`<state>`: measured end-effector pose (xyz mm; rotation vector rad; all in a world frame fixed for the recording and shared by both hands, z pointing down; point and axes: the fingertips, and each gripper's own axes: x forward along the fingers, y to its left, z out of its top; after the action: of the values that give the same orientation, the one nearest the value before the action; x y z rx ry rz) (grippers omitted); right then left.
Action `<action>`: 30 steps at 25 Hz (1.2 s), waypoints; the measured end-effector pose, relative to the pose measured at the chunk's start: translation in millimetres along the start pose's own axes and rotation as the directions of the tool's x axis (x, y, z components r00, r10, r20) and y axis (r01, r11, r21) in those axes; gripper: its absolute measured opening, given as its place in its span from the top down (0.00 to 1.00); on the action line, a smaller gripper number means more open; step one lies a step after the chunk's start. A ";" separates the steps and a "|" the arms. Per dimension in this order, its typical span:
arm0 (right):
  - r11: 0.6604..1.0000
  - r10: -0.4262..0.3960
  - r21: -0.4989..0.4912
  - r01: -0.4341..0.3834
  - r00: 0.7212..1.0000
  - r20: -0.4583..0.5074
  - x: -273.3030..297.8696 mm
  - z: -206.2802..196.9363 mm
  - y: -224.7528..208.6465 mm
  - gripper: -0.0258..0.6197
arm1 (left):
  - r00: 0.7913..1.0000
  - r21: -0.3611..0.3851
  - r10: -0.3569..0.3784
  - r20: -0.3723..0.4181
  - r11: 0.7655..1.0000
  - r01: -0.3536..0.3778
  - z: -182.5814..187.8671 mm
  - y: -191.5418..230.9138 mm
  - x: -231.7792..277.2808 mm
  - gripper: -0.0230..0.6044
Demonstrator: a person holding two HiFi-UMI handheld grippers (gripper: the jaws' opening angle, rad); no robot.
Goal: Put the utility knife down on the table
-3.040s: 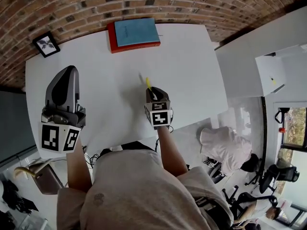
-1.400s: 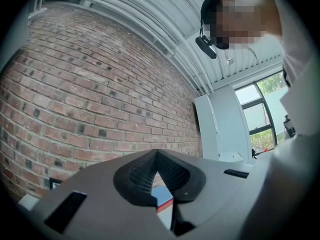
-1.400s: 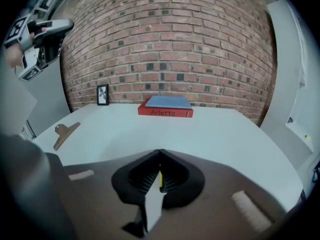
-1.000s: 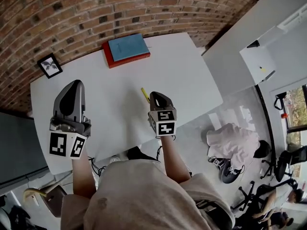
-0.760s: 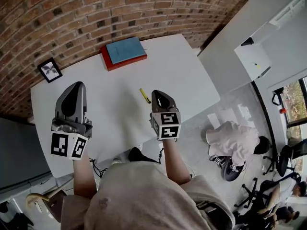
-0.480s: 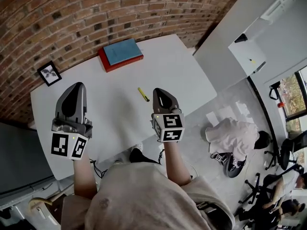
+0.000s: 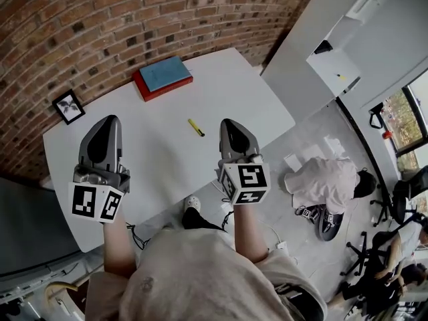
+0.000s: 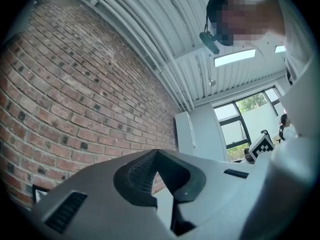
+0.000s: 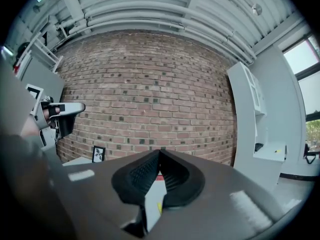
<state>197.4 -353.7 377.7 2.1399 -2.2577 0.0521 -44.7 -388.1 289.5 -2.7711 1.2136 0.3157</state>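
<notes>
While flat, slim yellow utility knife (image 7: 195, 127)

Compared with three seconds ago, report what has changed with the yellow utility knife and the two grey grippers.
The right gripper let go of the yellow utility knife, which now lies on the white table, and drew back toward the person; its jaws are shut and empty. The left gripper stayed shut and empty at the left. The red and blue books and the framed picture stayed put.
</notes>
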 end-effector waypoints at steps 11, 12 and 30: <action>0.998 -0.059 -0.013 0.060 0.993 0.099 -55.0 31.3 9.5 0.94 | 0.998 -0.003 -0.053 0.023 0.999 0.053 13.9 -17.3 -23.5 0.96; 0.998 -0.064 -0.015 0.066 0.992 0.110 -59.3 33.9 10.6 0.94 | 0.998 -0.002 -0.058 0.024 0.998 0.058 14.7 -18.8 -25.0 0.96; 0.992 -0.113 -0.035 0.121 0.976 0.184 -103.3 56.7 28.9 0.94 | 0.993 -0.004 -0.115 0.036 0.993 0.115 28.1 -34.5 -48.3 0.96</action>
<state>174.2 -251.7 316.3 2.3363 -2.1918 -0.2044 -55.4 -325.4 273.5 -2.8137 1.0414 0.3570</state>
